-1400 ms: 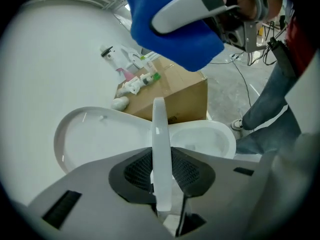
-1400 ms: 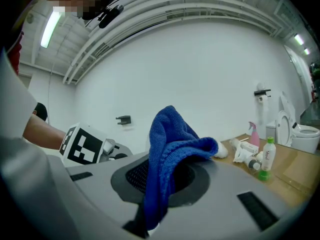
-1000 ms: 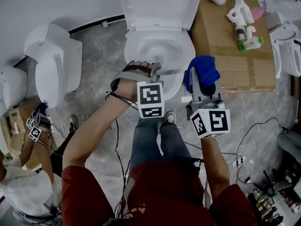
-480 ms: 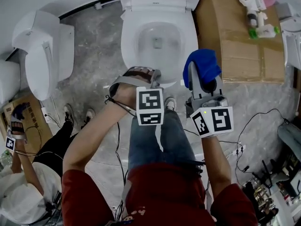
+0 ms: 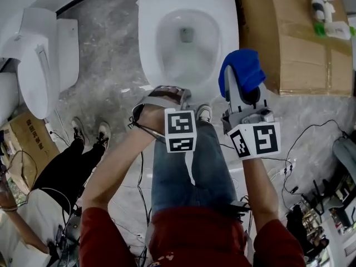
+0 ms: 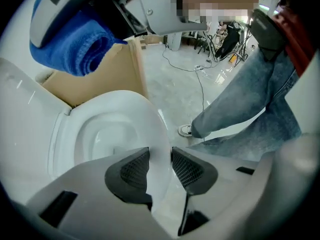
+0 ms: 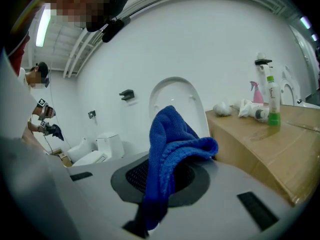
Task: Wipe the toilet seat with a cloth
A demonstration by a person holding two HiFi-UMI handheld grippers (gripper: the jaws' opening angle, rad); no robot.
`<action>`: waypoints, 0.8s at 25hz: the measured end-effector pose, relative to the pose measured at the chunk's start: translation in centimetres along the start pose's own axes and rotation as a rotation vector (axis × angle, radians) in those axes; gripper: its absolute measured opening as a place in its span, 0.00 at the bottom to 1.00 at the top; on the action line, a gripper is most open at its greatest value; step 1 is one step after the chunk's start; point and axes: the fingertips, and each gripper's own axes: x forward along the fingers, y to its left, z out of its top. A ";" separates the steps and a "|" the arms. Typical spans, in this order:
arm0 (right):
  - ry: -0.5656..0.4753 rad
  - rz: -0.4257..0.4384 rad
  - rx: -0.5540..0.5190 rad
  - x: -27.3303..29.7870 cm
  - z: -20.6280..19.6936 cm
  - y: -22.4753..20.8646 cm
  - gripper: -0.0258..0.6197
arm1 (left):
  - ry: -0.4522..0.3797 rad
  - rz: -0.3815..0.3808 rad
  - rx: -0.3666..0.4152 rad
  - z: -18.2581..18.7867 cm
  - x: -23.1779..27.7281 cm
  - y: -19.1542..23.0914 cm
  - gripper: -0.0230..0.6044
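Right gripper [image 7: 162,181] is clenched on a bunched blue fabric cloth [image 7: 172,139]. The cloth sticks out past the pads and sits off the front right of the white oval toilet seat [image 5: 146,43], close to the brown cardboard box [image 5: 289,43], no contact with the seat visible. Left gripper [image 6: 160,159] points steeply down over the seat's front rim; its jaws have just been opening and stand apart, grasping nothing, with only the seat rim showing through the gap, and the white toilet lid [image 7: 175,91] stands raised.
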 end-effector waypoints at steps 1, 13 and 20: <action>0.008 0.000 -0.001 0.3 -0.8 -0.3 0.13 | 0.001 -0.016 -0.007 -0.2 1.1 -0.2 0.28; 0.096 0.051 -0.032 3.8 -8.3 -1.4 0.13 | 0.029 -0.106 -0.067 -2.4 11.6 -1.6 0.26; 0.103 0.033 -0.021 5.0 -9.4 -2.6 0.13 | -0.010 -0.185 -0.152 -2.7 12.8 -0.9 0.22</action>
